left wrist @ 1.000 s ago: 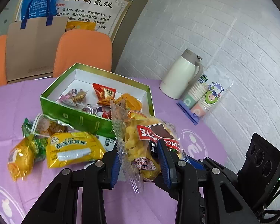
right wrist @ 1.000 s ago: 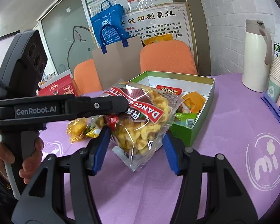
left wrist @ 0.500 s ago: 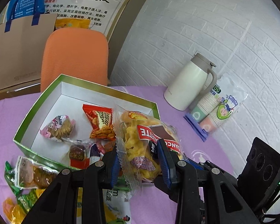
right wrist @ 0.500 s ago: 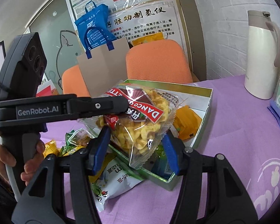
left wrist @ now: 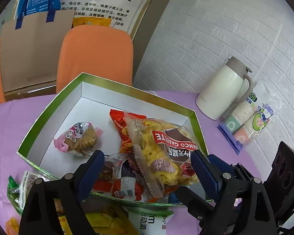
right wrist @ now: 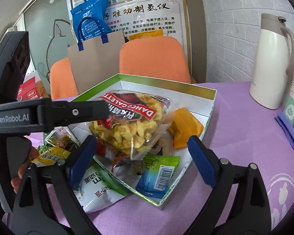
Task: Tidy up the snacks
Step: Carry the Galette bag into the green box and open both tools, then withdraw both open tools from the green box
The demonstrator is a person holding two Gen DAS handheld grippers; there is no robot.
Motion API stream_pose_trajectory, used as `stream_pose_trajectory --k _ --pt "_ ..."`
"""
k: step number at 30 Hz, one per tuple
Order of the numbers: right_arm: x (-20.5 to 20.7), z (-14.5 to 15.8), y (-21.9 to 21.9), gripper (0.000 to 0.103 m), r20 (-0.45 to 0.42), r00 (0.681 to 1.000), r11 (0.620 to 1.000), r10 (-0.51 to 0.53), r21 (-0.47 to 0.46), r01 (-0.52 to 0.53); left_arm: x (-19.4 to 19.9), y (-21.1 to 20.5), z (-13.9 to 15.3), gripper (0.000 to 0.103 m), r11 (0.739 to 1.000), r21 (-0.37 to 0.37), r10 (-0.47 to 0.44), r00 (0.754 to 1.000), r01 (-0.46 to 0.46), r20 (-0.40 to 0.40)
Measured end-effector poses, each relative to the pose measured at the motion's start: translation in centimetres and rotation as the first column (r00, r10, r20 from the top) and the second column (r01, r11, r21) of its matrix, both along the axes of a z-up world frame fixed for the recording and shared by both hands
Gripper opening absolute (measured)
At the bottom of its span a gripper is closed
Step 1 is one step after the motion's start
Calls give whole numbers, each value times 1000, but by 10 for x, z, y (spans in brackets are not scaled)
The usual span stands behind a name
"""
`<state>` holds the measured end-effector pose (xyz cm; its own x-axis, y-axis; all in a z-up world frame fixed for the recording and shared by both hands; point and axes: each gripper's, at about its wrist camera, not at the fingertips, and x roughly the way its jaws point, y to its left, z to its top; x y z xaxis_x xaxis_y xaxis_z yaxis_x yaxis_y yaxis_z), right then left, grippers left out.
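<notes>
Galette bag (left wrist: 162,152) released, lying atop other packets in green box (left wrist: 100,78). Left gripper (left wrist: 147,168) and right gripper (right wrist: 142,154) just opened wide, empty. Yellow packet (right wrist: 51,155) and white pouch (right wrist: 100,186) remain outside, near-left.

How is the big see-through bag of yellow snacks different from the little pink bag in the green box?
The clear bag of yellow snacks with a red band is bigger and lies on top of other packets. The small pink packet of brown biscuits lies alone on the bare floor of the green box. Both lie inside the box, held by no claw.
</notes>
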<state>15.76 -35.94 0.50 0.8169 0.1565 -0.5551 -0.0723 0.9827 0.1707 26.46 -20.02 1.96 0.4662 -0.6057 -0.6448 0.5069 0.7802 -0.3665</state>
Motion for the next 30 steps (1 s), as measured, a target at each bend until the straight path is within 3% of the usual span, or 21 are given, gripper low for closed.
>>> stream_pose_trajectory --k 4,8,11,13,15,16,18,23,27,30 --pt "-8 6 -2 94 13 1000 1000 -10 17 10 -1 8 0 96 999 14 31 999 -30 -14" --pt "9 8 5 62 -35 999 1000 7 5 -7 -7 20 6 96 999 0 49 999 -50 -12" --pt "34 3 13 53 -92 995 997 47 64 -42 -12 29 11 96 997 1 71 997 -71 1" --pt "46 2 22 53 -95 989 990 109 104 -99 -16 37 14 96 996 10 88 996 -89 14" --pt "48 3 33 55 -90 986 987 143 89 -135 -18 44 17 96 993 31 109 994 -110 31" --pt "45 4 37 58 -77 987 989 139 61 -134 -18 48 18 96 992 44 120 992 -122 42" --pt "35 6 40 73 -49 992 993 120 15 -119 -18 58 19 96 987 63 142 988 -145 59" --pt "10 11 33 77 -30 995 996 91 4 -91 -20 78 21 102 975 58 209 974 -214 87" --pt "-18 21 24 90 1 998 996 69 54 -69 -30 84 21 102 976 37 212 975 -214 62" --pt "-41 26 23 91 11 999 996 50 76 -51 -45 87 20 102 972 62 223 974 -225 42"
